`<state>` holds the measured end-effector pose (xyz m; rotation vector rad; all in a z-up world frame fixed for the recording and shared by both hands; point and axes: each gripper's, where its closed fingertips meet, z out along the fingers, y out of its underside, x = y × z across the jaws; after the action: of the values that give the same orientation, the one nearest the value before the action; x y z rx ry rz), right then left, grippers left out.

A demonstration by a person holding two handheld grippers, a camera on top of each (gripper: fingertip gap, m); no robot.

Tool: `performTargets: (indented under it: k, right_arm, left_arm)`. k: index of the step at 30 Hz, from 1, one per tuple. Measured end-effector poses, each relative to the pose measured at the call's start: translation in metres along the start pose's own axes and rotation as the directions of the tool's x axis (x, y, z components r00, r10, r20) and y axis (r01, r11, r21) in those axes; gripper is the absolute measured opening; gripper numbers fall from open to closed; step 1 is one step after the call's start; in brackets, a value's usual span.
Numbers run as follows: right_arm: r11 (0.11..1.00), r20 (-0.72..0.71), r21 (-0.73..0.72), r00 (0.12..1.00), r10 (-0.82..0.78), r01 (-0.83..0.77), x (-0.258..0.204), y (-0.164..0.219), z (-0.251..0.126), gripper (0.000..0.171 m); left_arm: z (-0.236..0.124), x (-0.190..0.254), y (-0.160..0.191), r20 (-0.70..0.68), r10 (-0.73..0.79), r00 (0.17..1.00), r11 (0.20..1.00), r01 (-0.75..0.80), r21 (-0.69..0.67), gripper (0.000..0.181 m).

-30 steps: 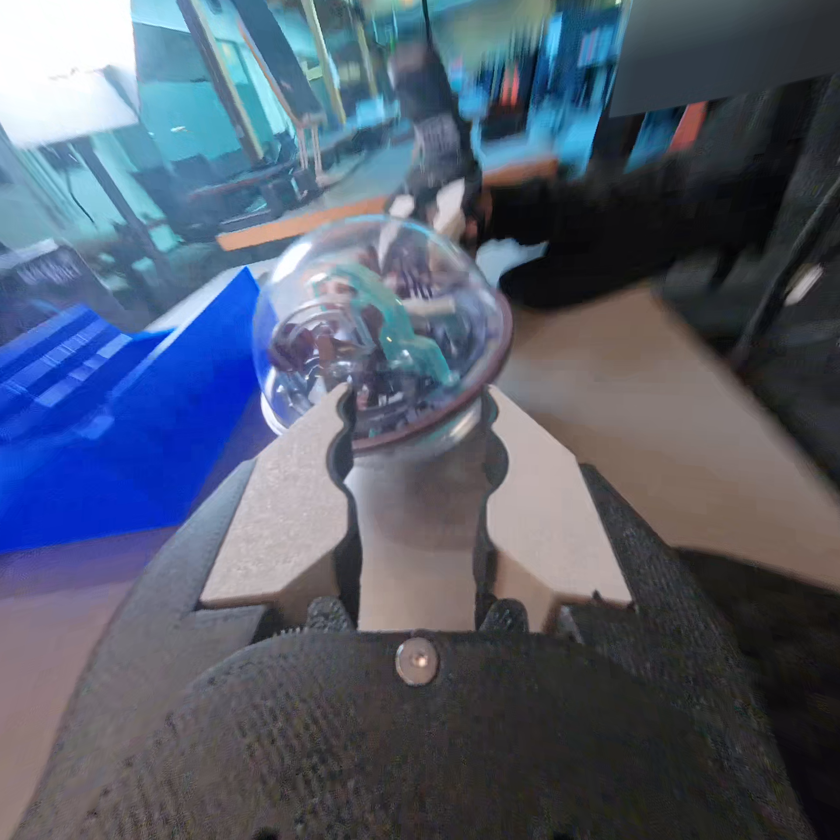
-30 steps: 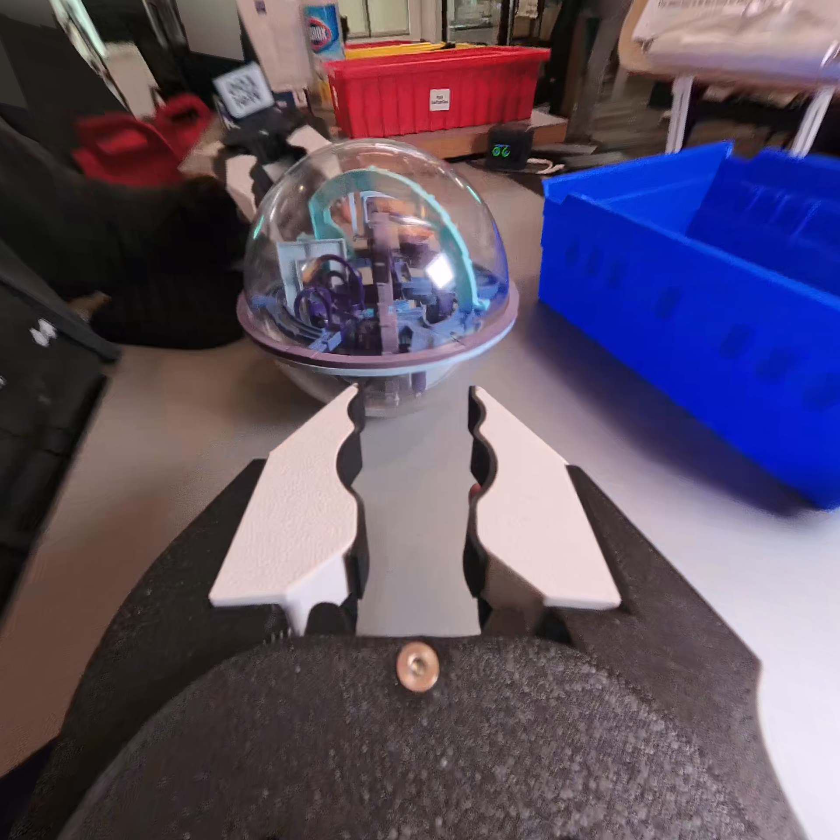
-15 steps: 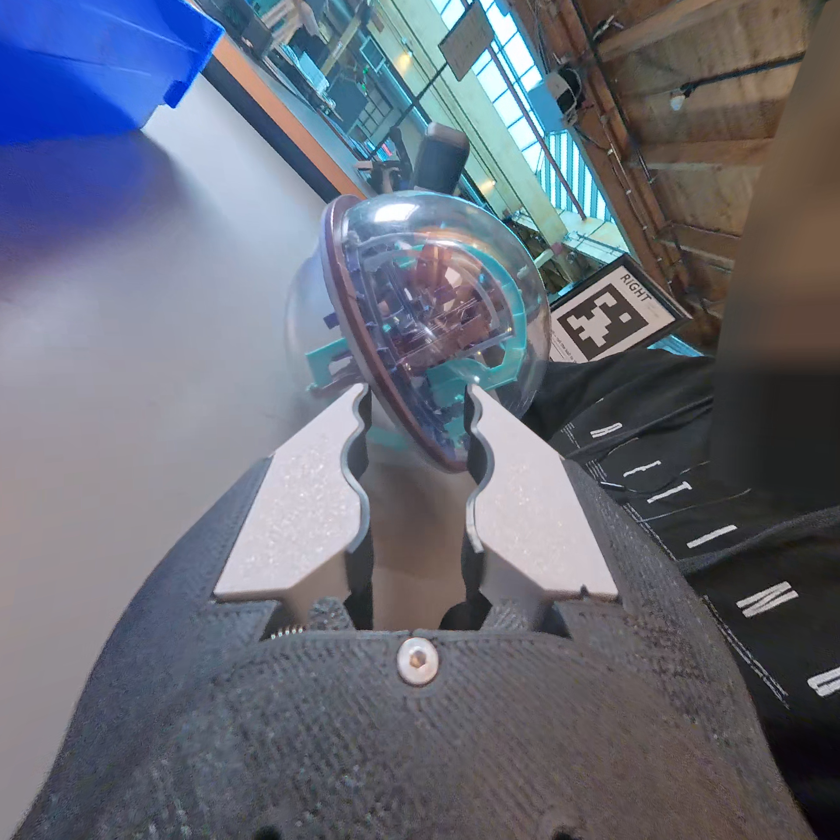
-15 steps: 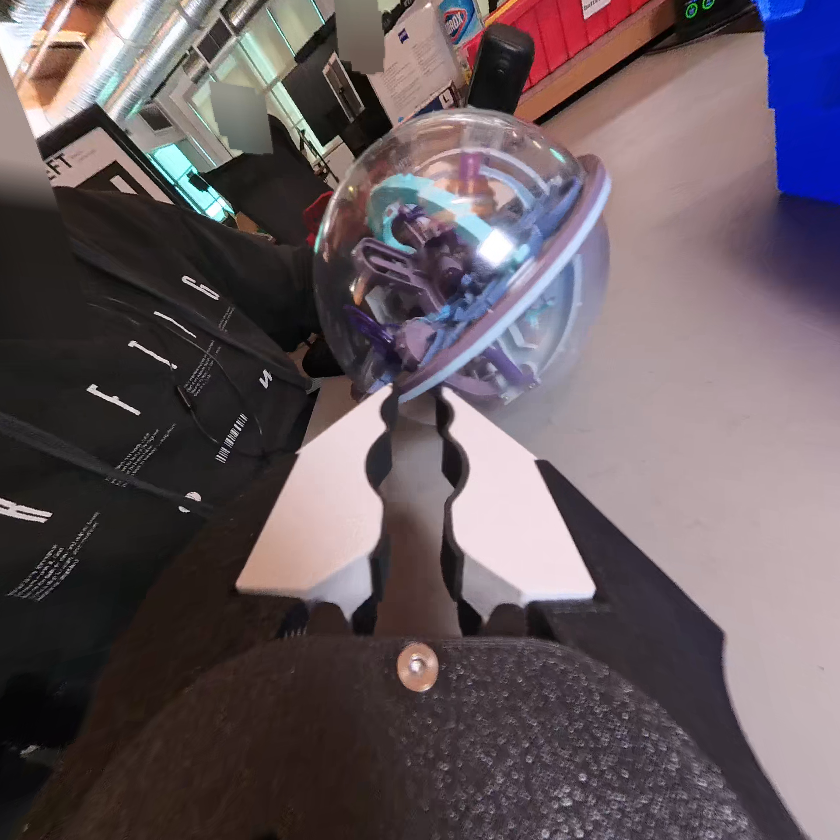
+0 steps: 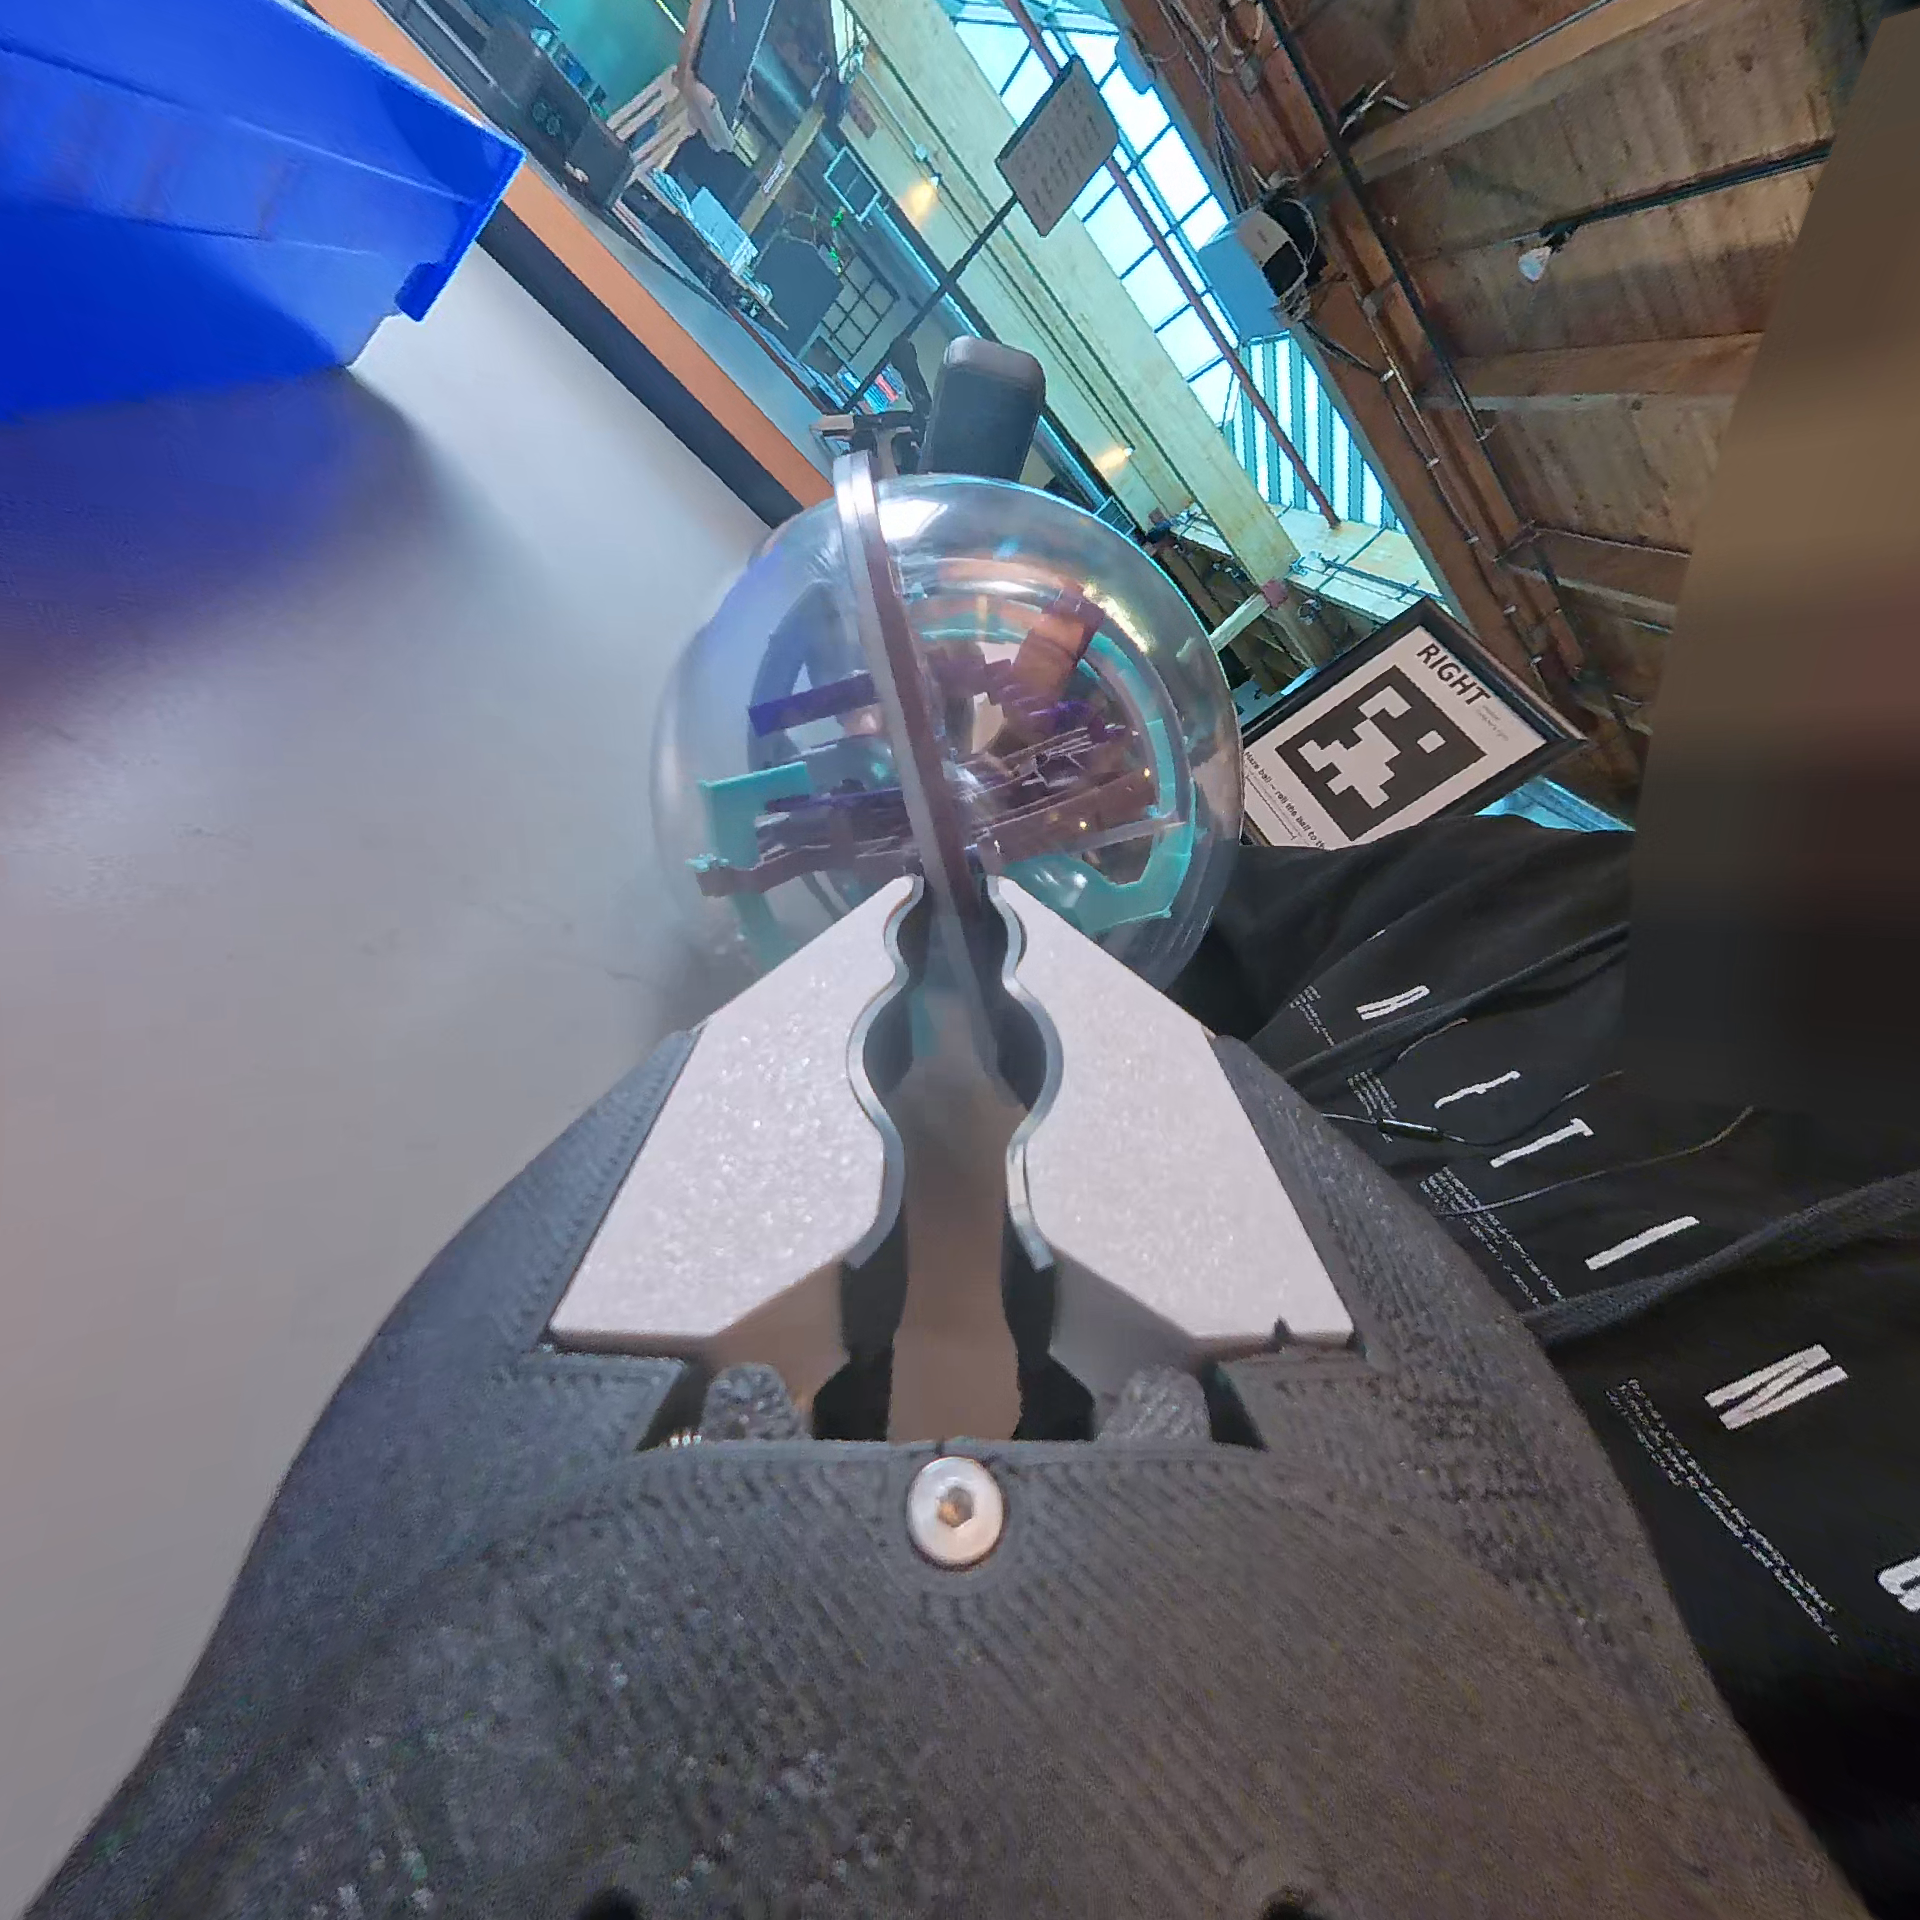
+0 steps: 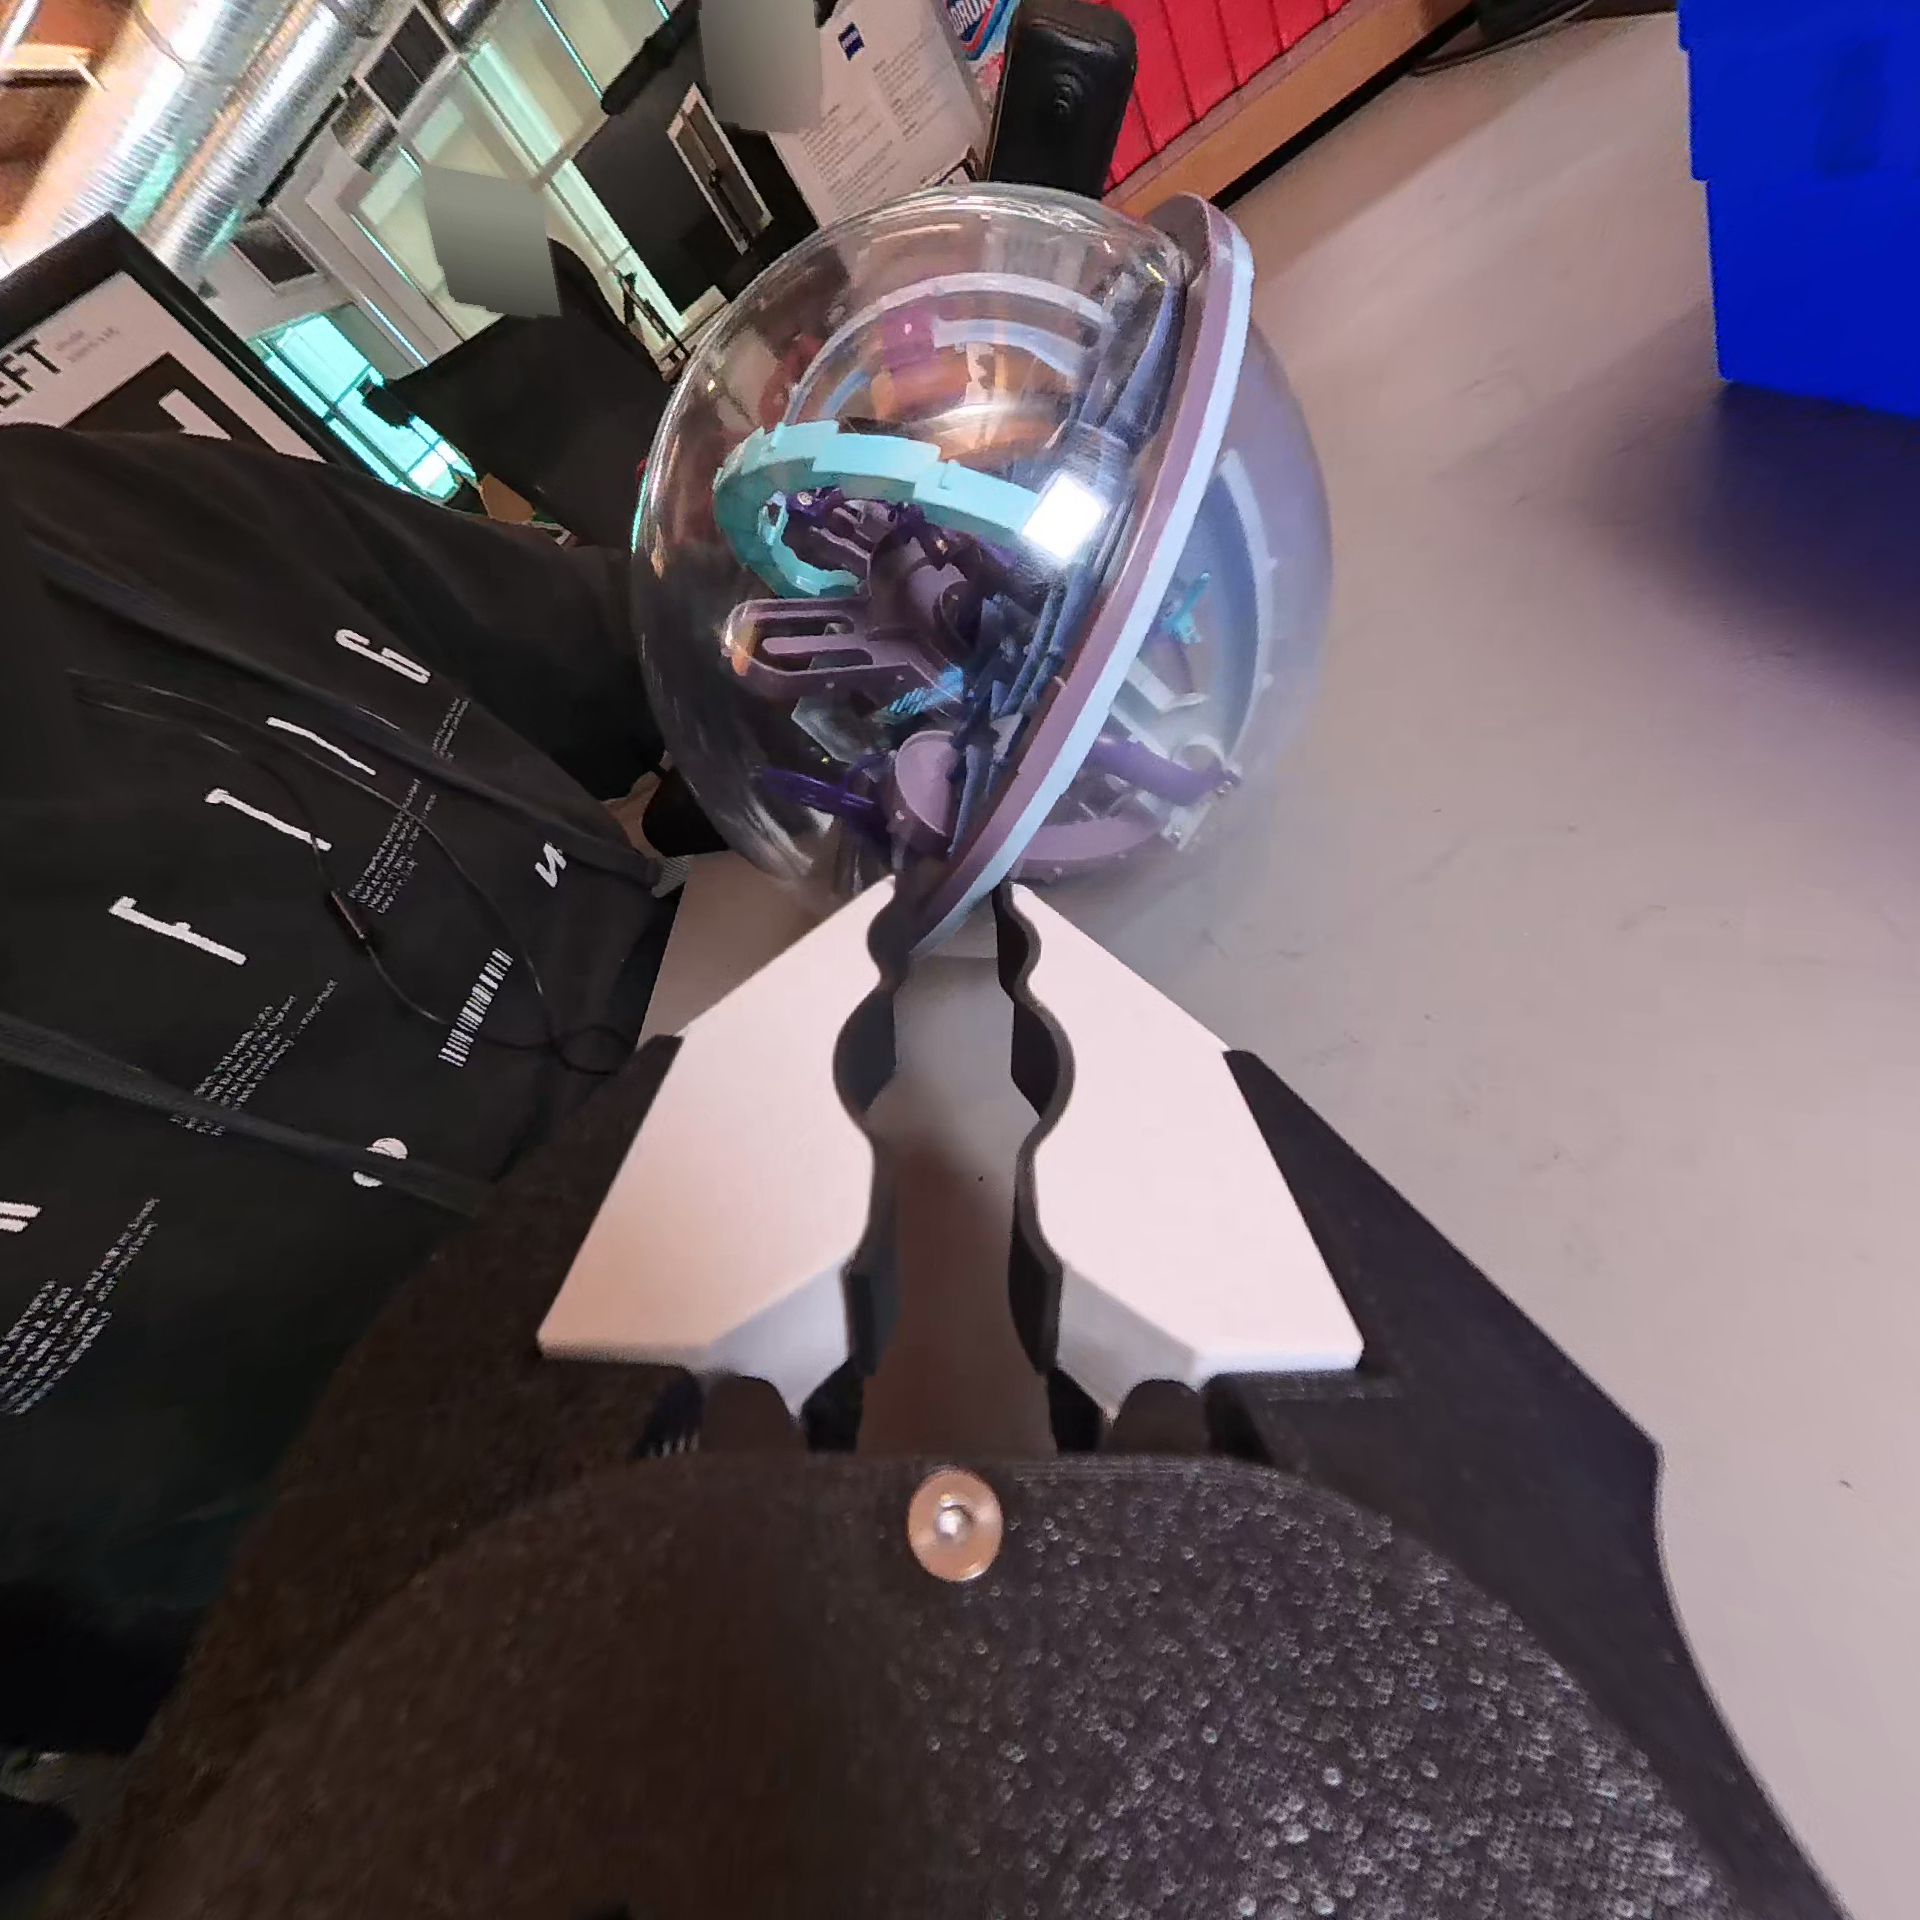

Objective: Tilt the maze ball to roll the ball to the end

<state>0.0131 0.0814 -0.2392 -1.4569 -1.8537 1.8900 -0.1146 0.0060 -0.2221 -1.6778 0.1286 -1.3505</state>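
The maze ball [image 5: 956,727] is a clear sphere with teal and purple tracks inside and a purple-grey rim around its middle. It is tipped on its side, so the rim stands nearly upright in the left wrist view. My left gripper [image 5: 954,894] is shut on the rim's near edge. In the right wrist view the maze ball [image 6: 935,561] leans with its rim slanting up to the right. My right gripper [image 6: 945,904] is shut on the rim at the opposite edge. I cannot make out the small ball inside.
A blue bin [image 5: 187,208] stands on the grey table [image 5: 260,831], and shows at the right in the right wrist view [image 6: 1808,187]. A person's black printed garment [image 5: 1558,1143] [image 6: 260,779] is close beside the ball. A black-and-white marker card [image 5: 1392,748] stands behind.
Both grippers closed on the ball's rim, the right first, then the left. The ball went from sitting level on the table to being tipped with its rim nearly upright.
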Motion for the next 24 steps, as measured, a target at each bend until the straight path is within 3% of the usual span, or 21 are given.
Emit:
performTargets:
  k: [11,24]
  right_arm:
    - [0.999,0.015,0.025,0.999,0.043,-0.044,0.002,-0.004,0.000,0.009]
    - [0.953,-0.098,0.240,0.972,0.212,-0.184,0.040,-0.032,-0.018,0.006]
  left_arm:
    - [0.000,-0.003,0.000,0.012,-0.018,1.000,1.000,0.018,0.005,0.006]
    - [0.007,0.000,0.012,-0.004,-0.019,1.000,0.997,0.018,-0.074,0.010]
